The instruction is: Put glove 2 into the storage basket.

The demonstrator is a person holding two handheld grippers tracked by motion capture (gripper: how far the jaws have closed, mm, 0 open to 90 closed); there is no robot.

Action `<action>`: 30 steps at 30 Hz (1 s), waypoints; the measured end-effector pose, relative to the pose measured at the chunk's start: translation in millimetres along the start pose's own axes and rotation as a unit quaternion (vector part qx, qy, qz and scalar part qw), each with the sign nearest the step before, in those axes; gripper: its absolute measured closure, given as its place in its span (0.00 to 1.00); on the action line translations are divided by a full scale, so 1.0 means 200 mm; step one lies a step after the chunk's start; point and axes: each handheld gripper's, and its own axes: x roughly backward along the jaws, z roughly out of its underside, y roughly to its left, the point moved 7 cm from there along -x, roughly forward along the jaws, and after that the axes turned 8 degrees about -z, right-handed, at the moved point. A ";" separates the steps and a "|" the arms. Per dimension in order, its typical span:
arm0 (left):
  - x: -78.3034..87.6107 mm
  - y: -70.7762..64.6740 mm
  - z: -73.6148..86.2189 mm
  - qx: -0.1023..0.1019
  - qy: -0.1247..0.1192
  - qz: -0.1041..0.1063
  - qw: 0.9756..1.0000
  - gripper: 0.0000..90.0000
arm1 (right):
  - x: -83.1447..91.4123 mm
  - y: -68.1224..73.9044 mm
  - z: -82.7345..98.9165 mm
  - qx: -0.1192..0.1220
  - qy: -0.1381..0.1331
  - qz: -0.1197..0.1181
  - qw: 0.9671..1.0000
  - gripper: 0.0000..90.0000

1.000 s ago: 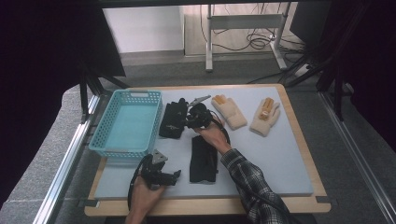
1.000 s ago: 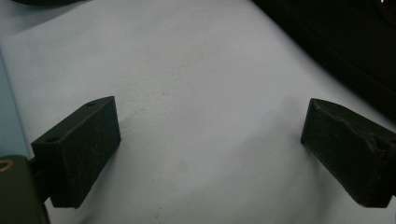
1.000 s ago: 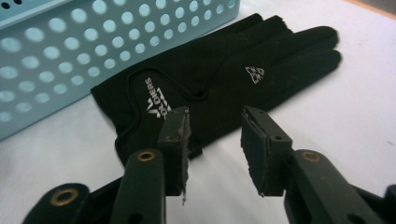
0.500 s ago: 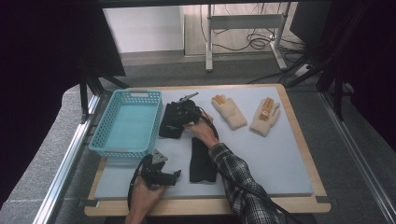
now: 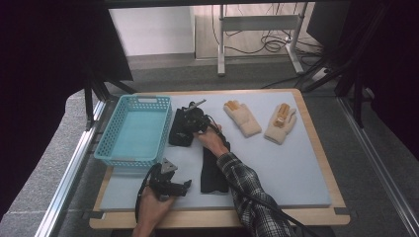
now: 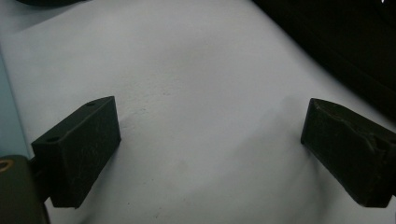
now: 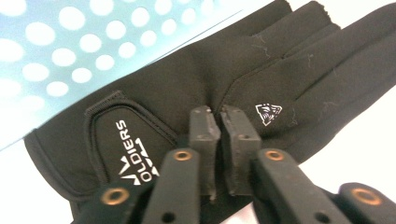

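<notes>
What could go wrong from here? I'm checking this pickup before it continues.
1. The right gripper has just closed on a thin pinch of fabric on the black fabric glove with white lettering; so small a fold may slip out when lifted.
2. That glove lies right against the light blue perforated plastic basket, so it may catch on the basket's wall on the way up.
3. The left gripper hangs open over the pale grey mat, offering no support.

The black glove [image 7: 196,88] looks like matt, smooth cloth; the basket [image 5: 116,133] seems perforated plastic.
</notes>
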 end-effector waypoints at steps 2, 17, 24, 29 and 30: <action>0.00 0.00 0.00 0.000 -0.001 0.000 1.000 0.05 | 0.00 0.00 0.00 -0.008 0.000 -0.005 1.000 0.96; 0.00 0.00 0.00 0.000 -0.001 0.000 1.000 0.06 | 0.16 0.05 -0.06 -0.004 -0.017 -0.024 1.000 0.98; 0.00 0.00 0.00 0.001 -0.001 0.000 1.000 0.06 | 0.25 0.08 -0.07 0.001 -0.025 -0.026 0.999 0.98; 0.00 0.00 0.00 0.001 -0.001 0.000 1.000 0.06 | 0.31 0.10 -0.08 0.007 -0.030 -0.023 0.999 0.98; 0.00 0.00 0.00 0.001 -0.001 0.000 1.000 0.06 | 0.33 0.10 -0.08 0.008 -0.032 -0.023 0.999 0.98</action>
